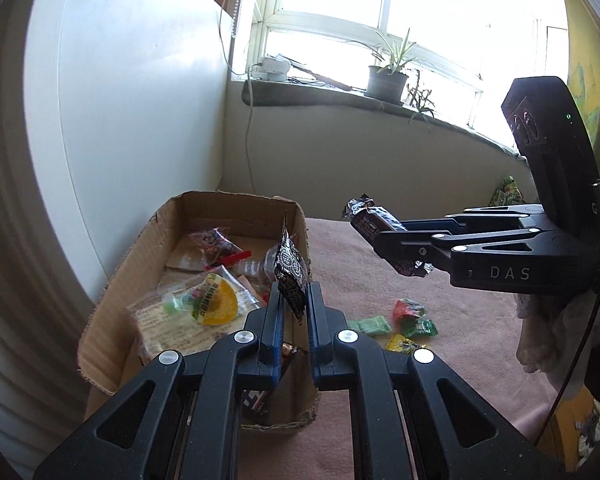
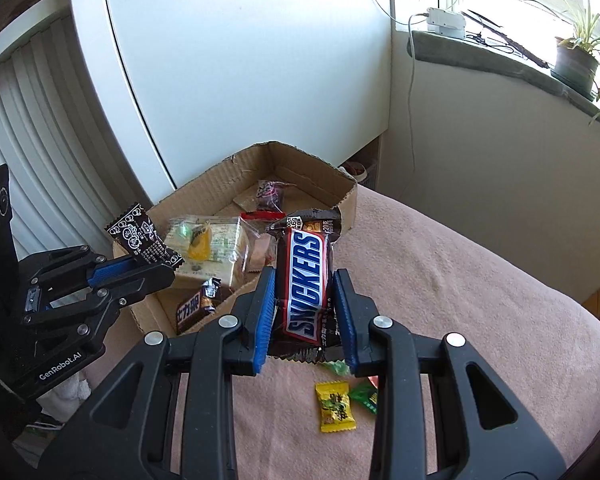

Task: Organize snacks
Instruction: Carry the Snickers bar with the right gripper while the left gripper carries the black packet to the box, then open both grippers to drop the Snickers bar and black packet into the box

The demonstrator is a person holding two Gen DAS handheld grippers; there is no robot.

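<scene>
My left gripper (image 1: 294, 292) is shut on a small black candy packet (image 1: 290, 270), held edge-on over the near right side of a cardboard box (image 1: 148, 236). It shows in the right wrist view (image 2: 148, 258) with the packet (image 2: 142, 234) sticking up. My right gripper (image 2: 304, 280) is shut on a Snickers bar (image 2: 306, 280), held above the pink cloth right of the box (image 2: 350, 200). In the left wrist view it (image 1: 384, 236) holds the bar (image 1: 374, 222) in the air. The box holds several snacks, among them a clear bag with a yellow jelly (image 1: 216, 304).
Loose candies lie on the pink cloth (image 1: 440, 360): green ones (image 1: 370, 326), a red one (image 1: 408, 308), a yellow one (image 2: 334, 408). A white cabinet (image 1: 140, 100) stands behind the box. A windowsill with a potted plant (image 1: 386, 80) is at the back.
</scene>
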